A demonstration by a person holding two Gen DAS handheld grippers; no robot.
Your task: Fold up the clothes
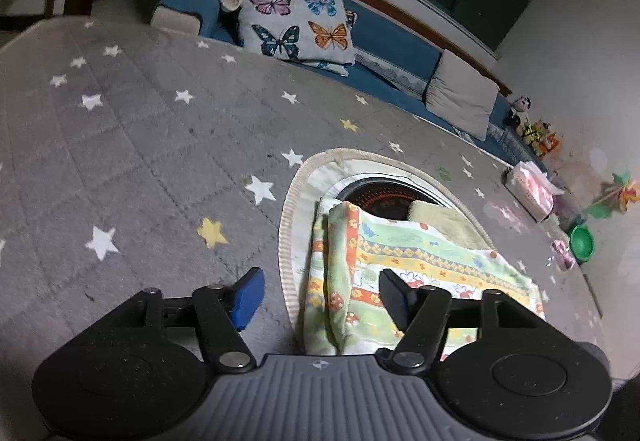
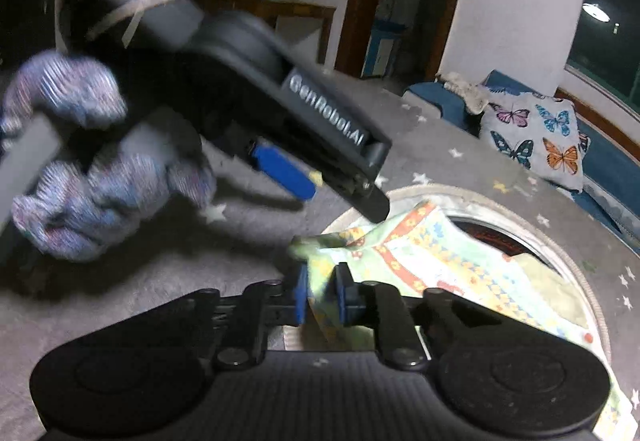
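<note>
A patterned cloth [image 1: 400,253] in green, yellow and orange lies partly folded over a round cream mat [image 1: 298,197] on the grey star carpet. My left gripper [image 1: 320,295] is open just above the cloth's near left edge, one finger over the carpet, the other over the cloth. In the right wrist view my right gripper [image 2: 322,299] is shut on a bunched corner of the cloth [image 2: 440,253]. The left gripper [image 2: 340,177] shows there too, blurred, held by a gloved hand [image 2: 100,177], hovering open over that corner.
A dark round object [image 1: 384,197] and a plain green cloth [image 1: 448,225] sit on the mat beyond the patterned cloth. A blue sofa [image 1: 384,41] with a butterfly cushion [image 1: 296,21] lines the far side. Toys, a tissue pack [image 1: 532,189] and a green bowl [image 1: 582,241] lie right.
</note>
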